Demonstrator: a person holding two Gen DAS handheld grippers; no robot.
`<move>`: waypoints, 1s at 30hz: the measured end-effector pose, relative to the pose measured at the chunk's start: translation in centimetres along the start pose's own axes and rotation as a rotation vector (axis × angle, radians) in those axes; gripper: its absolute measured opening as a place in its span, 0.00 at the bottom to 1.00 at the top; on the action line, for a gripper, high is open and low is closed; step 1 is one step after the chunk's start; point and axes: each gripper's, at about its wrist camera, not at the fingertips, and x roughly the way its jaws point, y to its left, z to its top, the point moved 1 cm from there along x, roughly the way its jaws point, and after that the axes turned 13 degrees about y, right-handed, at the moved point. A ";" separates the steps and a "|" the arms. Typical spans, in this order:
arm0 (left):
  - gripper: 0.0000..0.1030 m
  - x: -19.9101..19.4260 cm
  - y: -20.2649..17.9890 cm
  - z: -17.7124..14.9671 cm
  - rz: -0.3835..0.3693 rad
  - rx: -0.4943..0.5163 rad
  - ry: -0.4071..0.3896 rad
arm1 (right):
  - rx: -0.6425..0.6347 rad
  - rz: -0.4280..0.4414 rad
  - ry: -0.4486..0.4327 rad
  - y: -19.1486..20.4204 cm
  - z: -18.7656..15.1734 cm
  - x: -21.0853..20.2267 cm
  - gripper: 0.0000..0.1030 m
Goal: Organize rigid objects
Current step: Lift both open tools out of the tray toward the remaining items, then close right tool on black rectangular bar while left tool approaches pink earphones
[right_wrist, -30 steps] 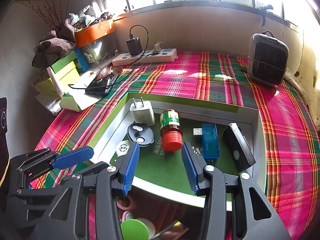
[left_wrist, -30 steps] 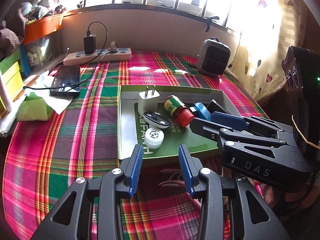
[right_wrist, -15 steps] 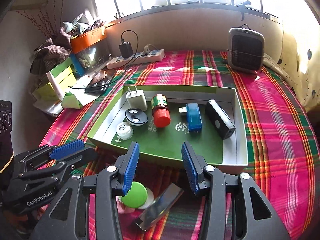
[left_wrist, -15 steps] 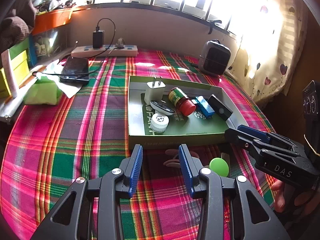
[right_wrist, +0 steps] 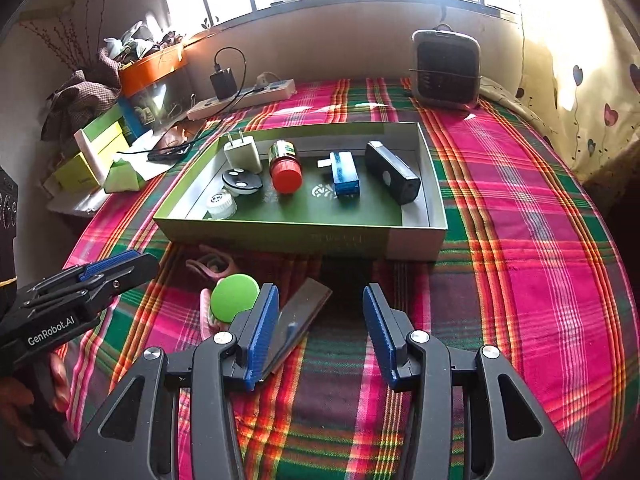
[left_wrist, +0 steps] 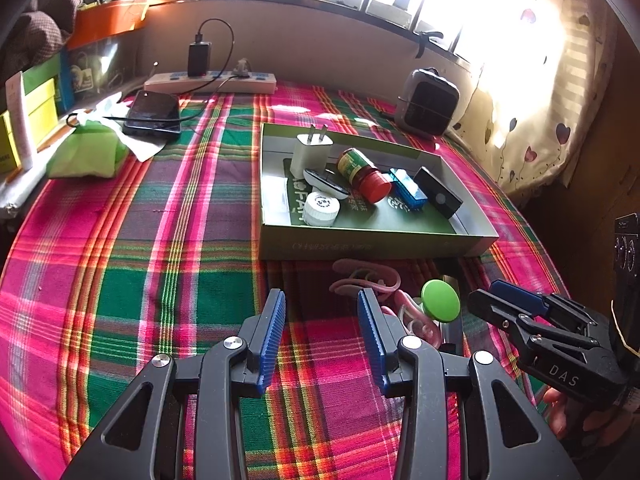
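Fingers [right_wrist: 266, 320] of both grippers have withdrawn from the tray [right_wrist: 300, 236]; it now lies ahead. Left gripper [left_wrist: 322, 330] and right gripper [right_wrist: 320, 324] stand half-spread, holding nothing.

A plaid cloth [left_wrist: 120, 280] in pink, green and red covers the table. At its far edge a white power strip [left_wrist: 210, 82] lies along the wall with a black charger [left_wrist: 199, 59] plugged into it, and a dark phone [left_wrist: 154, 114] rests just in front, beside a green pouch [left_wrist: 86, 152] on white paper. A small grey heater [right_wrist: 446, 68] stands upright at the far right near a heart-patterned curtain [left_wrist: 540, 120], and stacked yellow and green boxes [right_wrist: 100, 152] sit at the left under an orange bin [right_wrist: 154, 66].
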 end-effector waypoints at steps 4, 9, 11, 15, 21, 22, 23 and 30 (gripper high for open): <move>0.36 0.1 0.0 -0.2 -0.005 0.003 0.005 | 0.006 0.007 0.026 0.3 -0.6 0.5 0.44; 0.36 0.2 0.3 -0.4 -0.009 -0.005 0.011 | 0.001 0.011 0.042 0.8 -0.7 1.2 0.44; 0.36 0.2 0.3 -0.4 -0.015 -0.004 0.014 | -0.004 0.008 0.051 1.1 -0.7 1.6 0.44; 0.36 0.4 0.2 -0.4 -0.018 0.000 0.021 | -0.009 0.006 0.065 1.5 -0.7 2.1 0.44; 0.36 0.6 0.1 -0.4 -0.023 0.002 0.030 | -0.022 -0.031 0.064 2.1 -0.6 2.6 0.44; 0.36 0.6 0.0 -0.4 -0.024 0.003 0.032 | -0.030 -0.040 0.065 2.2 -0.6 2.6 0.44; 0.36 0.6 0.0 -0.5 -0.025 0.004 0.033 | -0.037 -0.050 0.067 2.3 -0.6 2.7 0.45; 0.36 0.8 -0.8 -0.8 -0.044 0.013 0.049 | -0.044 -0.137 0.067 1.5 -1.1 2.5 0.48</move>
